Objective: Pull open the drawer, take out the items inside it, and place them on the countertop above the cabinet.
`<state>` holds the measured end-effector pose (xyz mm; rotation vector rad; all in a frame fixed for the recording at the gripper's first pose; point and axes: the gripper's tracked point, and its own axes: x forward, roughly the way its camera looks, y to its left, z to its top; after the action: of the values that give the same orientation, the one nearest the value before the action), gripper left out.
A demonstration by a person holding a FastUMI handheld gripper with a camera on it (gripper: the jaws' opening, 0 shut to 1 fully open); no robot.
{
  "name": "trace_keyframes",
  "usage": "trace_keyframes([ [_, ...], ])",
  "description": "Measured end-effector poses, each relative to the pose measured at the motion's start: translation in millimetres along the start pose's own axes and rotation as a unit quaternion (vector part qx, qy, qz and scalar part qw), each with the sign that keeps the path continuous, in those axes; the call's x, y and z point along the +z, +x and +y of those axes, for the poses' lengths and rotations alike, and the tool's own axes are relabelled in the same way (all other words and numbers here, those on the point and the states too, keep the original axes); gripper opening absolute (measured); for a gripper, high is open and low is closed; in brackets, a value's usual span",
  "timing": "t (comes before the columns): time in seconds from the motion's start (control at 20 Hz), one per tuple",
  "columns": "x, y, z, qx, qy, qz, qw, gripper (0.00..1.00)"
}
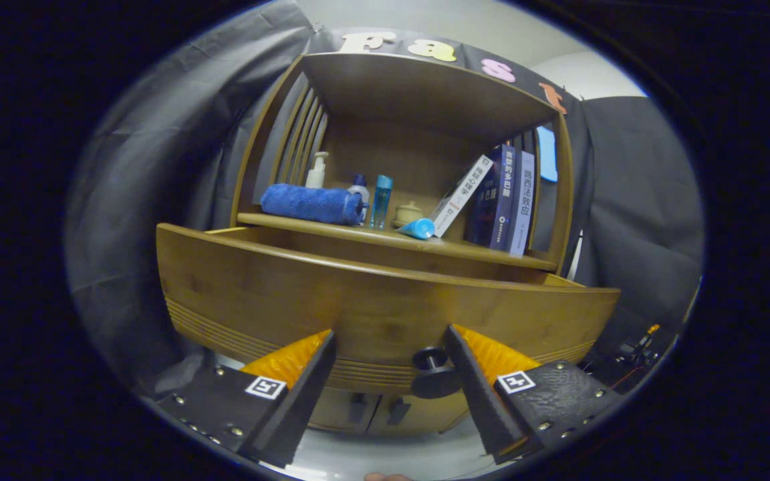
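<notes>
the claw [388, 347] is held open before the drawer [385, 307], whose knob [433, 374] sits just beside one finger, not between both. if closed from here, the knob could be missed or clipped, and the pull lost.

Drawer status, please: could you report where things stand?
Tongs open, holding nothing. Drawer pulled out; knob between fingers, beside one of them. Contents hidden behind drawer front. Nothing in the way.

Gripper [388, 394] jaws with ribbed pads, square tag markers, small screws.
</notes>
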<state>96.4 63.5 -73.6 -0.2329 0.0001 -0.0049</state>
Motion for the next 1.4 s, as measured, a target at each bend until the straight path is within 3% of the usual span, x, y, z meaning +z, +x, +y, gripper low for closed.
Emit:
trace_keyframes([
  [1.1,7,89,8,0.006,0.003,0.006,1.0,0.99],
  [1.4,11,114,9,0.008,-0.013,-0.031,0.999,0.99],
])
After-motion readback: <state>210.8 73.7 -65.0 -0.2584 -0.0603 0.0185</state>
